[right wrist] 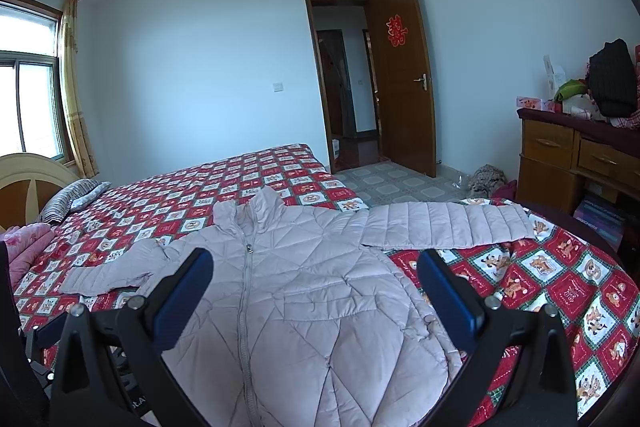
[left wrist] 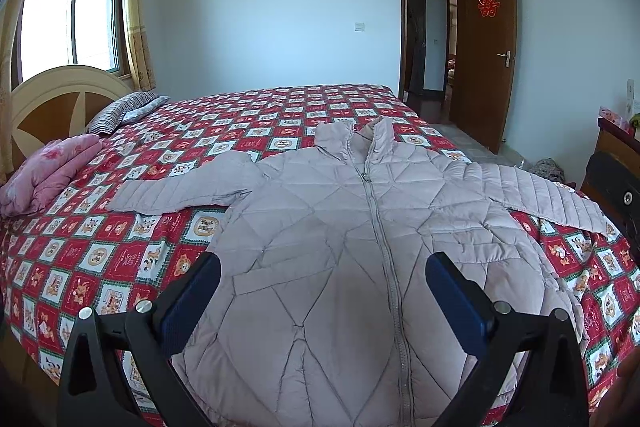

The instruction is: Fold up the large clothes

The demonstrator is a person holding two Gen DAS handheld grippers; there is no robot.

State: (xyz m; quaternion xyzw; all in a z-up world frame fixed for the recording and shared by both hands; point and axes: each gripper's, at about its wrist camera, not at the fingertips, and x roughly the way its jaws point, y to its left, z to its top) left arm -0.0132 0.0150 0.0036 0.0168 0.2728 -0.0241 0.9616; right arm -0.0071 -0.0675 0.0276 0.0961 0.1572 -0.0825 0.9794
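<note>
A pale pink quilted puffer jacket lies flat, front up and zipped, on a bed with a red checked cover. Both sleeves are spread out sideways, collar toward the far side. My left gripper is open and empty, above the jacket's lower front. The jacket also shows in the right wrist view. My right gripper is open and empty, above the jacket's lower right part, near the right sleeve.
A folded pink quilt and a striped pillow lie near the headboard at left. An open brown door stands at the far side. A wooden dresser with clutter stands at right. Clothes lie on the floor.
</note>
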